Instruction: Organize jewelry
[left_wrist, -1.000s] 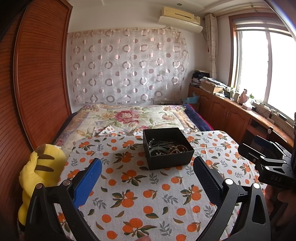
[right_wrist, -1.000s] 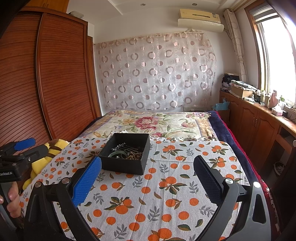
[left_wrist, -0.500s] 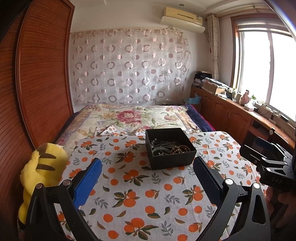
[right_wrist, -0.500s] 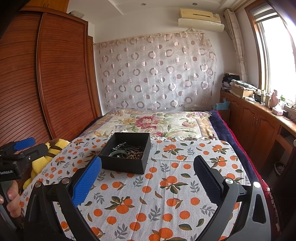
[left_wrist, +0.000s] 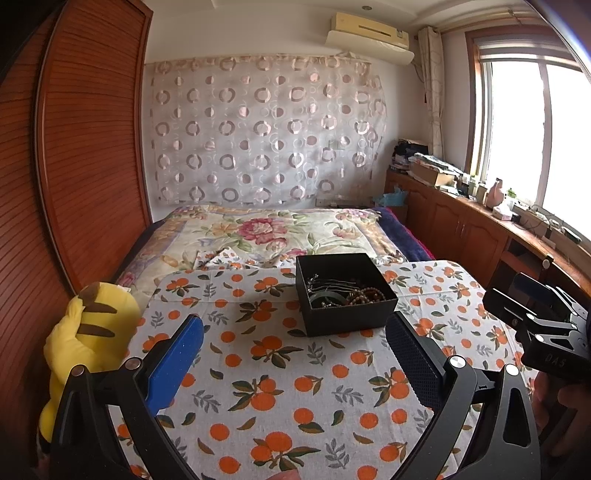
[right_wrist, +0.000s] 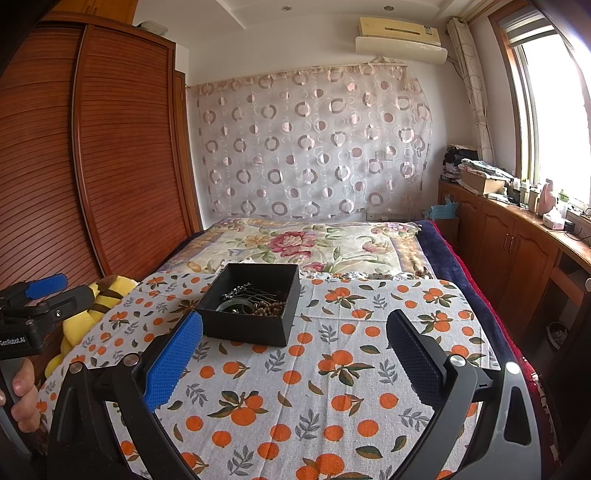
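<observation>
While both tools hang above the orange-print cloth (left_wrist: 280, 373), the left gripper (left_wrist: 295, 354) stands wide apart w/ nothing between its pads, and the right gripper (right_wrist: 295, 354) does the same. Neither touches anything.

Location of task items: the jewelry (left_wrist: 343, 293) lies bunched inside a black box (left_wrist: 347, 321), which sits on the cloth toward the far edge of the table, lid absent from view. Contents visible (approx.): a string of brown beads (right_wrist: 269, 307), a dark bangle (right_wrist: 232, 306) and thin silver pieces w/ prongs (right_wrist: 247, 293). Items overlap; individual pieces cannot be fully separated by eye. No jewelry shows on the cloth outside the box. A yellow plush toy (left_wrist: 88, 332) sits at the left table edge, well apart from the box.

Step in hand, as a judgement: the scene fits two stages equally, i.e. pieces gathered in the box awaiting sorting, or pieces already put away in it. The frames do not settle which.

Any approach to the box calls for a descent past its upright walls and a narrow pinch, since chains and beads are thin and likely to tangle or drag neighbours along.
</observation>
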